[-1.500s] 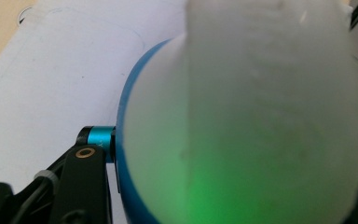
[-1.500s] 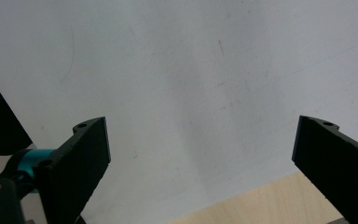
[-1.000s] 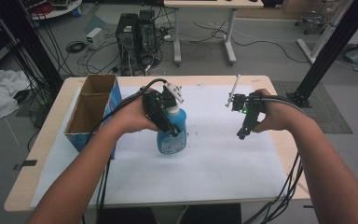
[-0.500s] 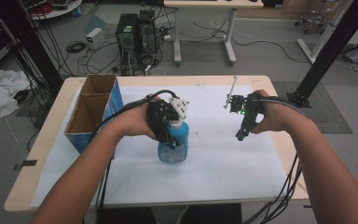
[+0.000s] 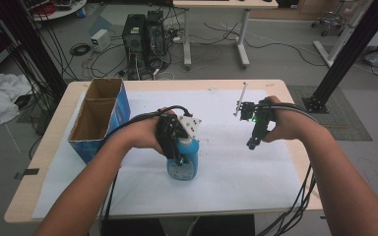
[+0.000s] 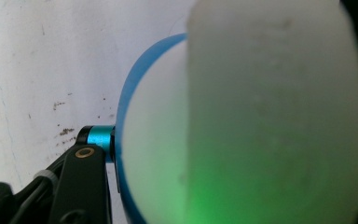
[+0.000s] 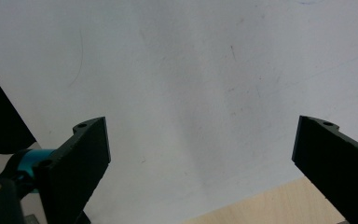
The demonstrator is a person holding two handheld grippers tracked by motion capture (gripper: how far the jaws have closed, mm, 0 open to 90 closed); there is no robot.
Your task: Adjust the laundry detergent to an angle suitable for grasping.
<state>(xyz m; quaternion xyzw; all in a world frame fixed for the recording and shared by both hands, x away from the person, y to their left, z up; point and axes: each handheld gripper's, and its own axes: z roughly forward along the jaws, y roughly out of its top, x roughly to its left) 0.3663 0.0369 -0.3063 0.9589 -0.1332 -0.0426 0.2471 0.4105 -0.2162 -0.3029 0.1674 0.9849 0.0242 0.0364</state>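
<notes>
High view: nearest you, your left gripper (image 5: 177, 142) is clamping the blue bottle (image 5: 183, 162), which is standing upright on the white sheet (image 5: 226, 172) just left of the table's centre. In the left gripper view its white top (image 6: 270, 116) is pressing right against the jaw. Over at three o'clock, your right gripper (image 5: 252, 142) is hovering well apart, jaws spread wide over bare sheet. At ten o'clock, farther out, the cardboard box (image 5: 98, 118) is sitting open.
</notes>
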